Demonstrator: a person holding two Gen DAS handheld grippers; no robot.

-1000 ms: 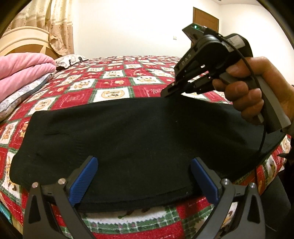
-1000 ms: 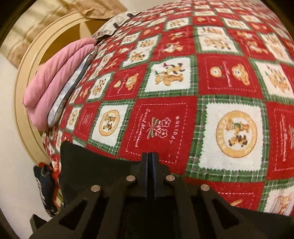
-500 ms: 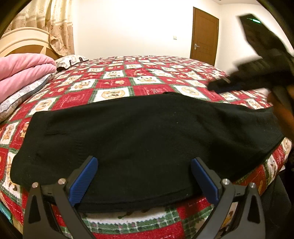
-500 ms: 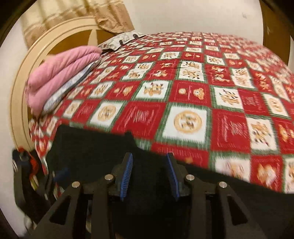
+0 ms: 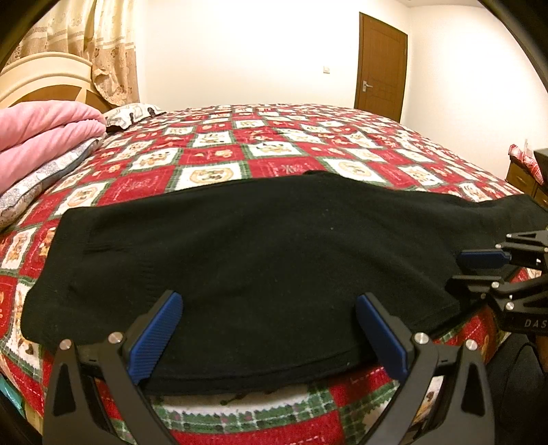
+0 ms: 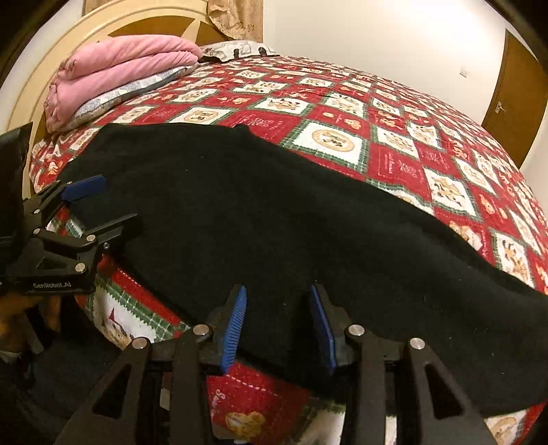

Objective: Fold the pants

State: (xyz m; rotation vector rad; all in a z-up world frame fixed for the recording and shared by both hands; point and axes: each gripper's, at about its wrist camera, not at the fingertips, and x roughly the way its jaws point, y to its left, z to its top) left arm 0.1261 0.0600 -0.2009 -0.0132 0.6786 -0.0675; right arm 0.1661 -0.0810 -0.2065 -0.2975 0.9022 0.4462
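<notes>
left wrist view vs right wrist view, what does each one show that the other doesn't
Only the left wrist view shows a wooden dresser past the bed's far corner, and the right tongs from the side at the black pants' right end, their jaws opening.

Only the right wrist view shows the left tongs from the side, open at the pants' other end.

Both show the pants lying flat across the red patchwork bedspread, the folded pink blanket, the curved headboard, curtain and brown door.
</notes>
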